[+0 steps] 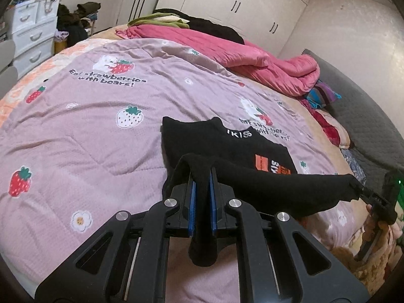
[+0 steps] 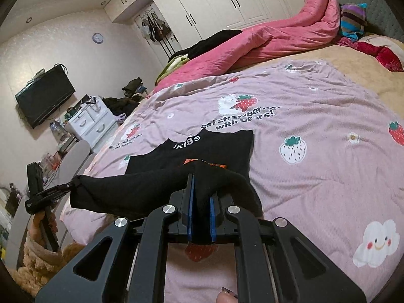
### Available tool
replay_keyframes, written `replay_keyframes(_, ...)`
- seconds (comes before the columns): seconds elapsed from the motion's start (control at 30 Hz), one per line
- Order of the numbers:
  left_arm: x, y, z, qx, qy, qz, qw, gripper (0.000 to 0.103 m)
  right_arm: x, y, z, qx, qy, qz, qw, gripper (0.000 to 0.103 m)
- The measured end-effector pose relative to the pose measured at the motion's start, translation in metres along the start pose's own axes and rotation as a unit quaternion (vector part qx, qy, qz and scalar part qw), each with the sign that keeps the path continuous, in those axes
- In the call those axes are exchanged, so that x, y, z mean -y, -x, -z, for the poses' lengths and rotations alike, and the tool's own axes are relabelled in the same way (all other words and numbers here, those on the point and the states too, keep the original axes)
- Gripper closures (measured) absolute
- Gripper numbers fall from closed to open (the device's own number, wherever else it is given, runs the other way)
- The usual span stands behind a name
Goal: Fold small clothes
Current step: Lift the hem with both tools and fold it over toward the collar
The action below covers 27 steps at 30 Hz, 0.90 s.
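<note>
A small black top (image 1: 227,146) with white "KISS" lettering and an orange patch lies on the pink strawberry quilt (image 1: 88,131). Its near hem is lifted off the bed. My left gripper (image 1: 202,176) is shut on the hem's left corner, with cloth hanging between the blue pads (image 1: 192,202). My right gripper (image 2: 201,184) is shut on the other corner, with the top (image 2: 214,146) stretched between the two. The right gripper also shows at the right edge of the left wrist view (image 1: 373,198); the left gripper shows at the left of the right wrist view (image 2: 48,197).
A rolled pink duvet (image 1: 252,58) and dark clothes lie along the far side of the bed. A striped cloth (image 2: 352,20) sits by the grey headboard (image 1: 366,106). White drawers (image 1: 30,38) and a wall TV (image 2: 44,96) stand beyond the bed's foot.
</note>
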State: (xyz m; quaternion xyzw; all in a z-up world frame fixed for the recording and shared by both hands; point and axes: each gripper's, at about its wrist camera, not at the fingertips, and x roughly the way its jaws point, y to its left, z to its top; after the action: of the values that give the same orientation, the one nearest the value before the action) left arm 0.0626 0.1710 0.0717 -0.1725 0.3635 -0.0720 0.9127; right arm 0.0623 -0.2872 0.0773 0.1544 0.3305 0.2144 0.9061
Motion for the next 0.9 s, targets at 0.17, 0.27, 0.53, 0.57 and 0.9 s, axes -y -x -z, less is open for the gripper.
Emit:
replay_keyframes(0.17, -0.002, -0.014, -0.009, 0.001, 0.002, -0.012, 0.9999, 0.100, 0.001, -0.018, -0.013, -0.002, 0.009, 0.009, 1.000, 0.094)
replay_keyframes(0.27, -0.002, -0.022, -0.013, 0.000, -0.001, -0.020, 0.9998, 0.100, 0.001, -0.028, -0.019, -0.004, 0.013, 0.016, 1.000, 0.094)
replay_keyframes(0.53, -0.013, -0.047, -0.019, -0.009, 0.006, -0.029, 0.9995, 0.100, 0.006, -0.055, -0.031, -0.016, 0.010, 0.029, 0.999, 0.093)
replay_keyframes(0.57, -0.014, -0.051, -0.020, -0.010, 0.007, -0.031, 0.9994, 0.100, 0.007, -0.059, -0.032, -0.018, 0.009, 0.031, 0.999, 0.093)
replay_keyframes(0.9, -0.024, -0.086, -0.024, -0.026, 0.009, -0.050, 0.9984, 0.099, 0.016, -0.105, -0.034, -0.048, 0.008, 0.069, 0.996, 0.092)
